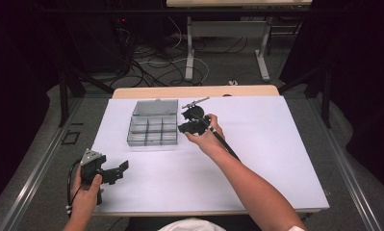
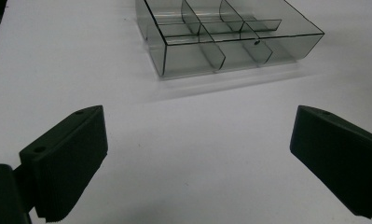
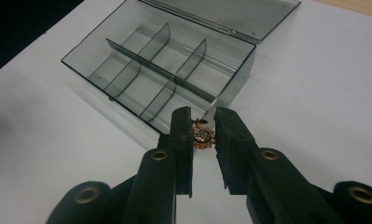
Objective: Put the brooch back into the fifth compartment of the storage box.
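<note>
A clear grey box (image 1: 153, 126) with several compartments stands open on the white sheet, its lid (image 1: 155, 106) lying flat behind it. In the right gripper view the box (image 3: 165, 70) is just beyond my right gripper (image 3: 204, 127), which is shut on a small round gold ornament (image 3: 203, 137) with a dark centre. From the high view, my right gripper (image 1: 185, 126) hovers at the box's right side. My left gripper (image 1: 120, 169) rests near the sheet's front left, jaws open with nothing between them. The left gripper view has my left gripper (image 2: 197, 154) facing the box (image 2: 230, 37) from a distance.
A white sheet (image 1: 257, 144) covers the table, with a wooden edge (image 1: 194, 91) showing at the back. Table legs and cables (image 1: 156, 67) lie on the floor beyond. Dark metal rails (image 1: 45, 163) run along both sides.
</note>
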